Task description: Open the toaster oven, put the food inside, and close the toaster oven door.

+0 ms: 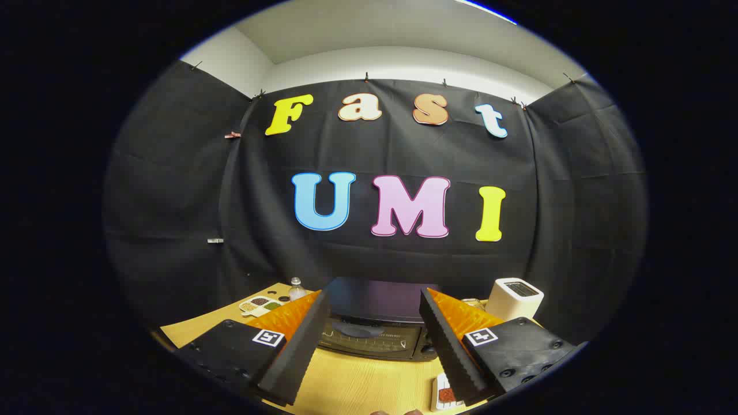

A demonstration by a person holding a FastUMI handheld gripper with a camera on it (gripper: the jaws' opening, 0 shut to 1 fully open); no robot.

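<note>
A black toaster oven (377,323) stands on the wooden table (357,386), straight ahead beyond my fingers, its glass door shut. My gripper (375,369) is open, held above the table and short of the oven, with nothing between the fingers. A small white plate with reddish food (445,395) lies on the table just under the right finger, partly hidden by it.
A white pop-up toaster (515,298) stands to the right of the oven. To the left, at the back, lie a white divided dish of grains (259,304) and a small clear bottle (296,288). Black cloth walls close in the table on three sides.
</note>
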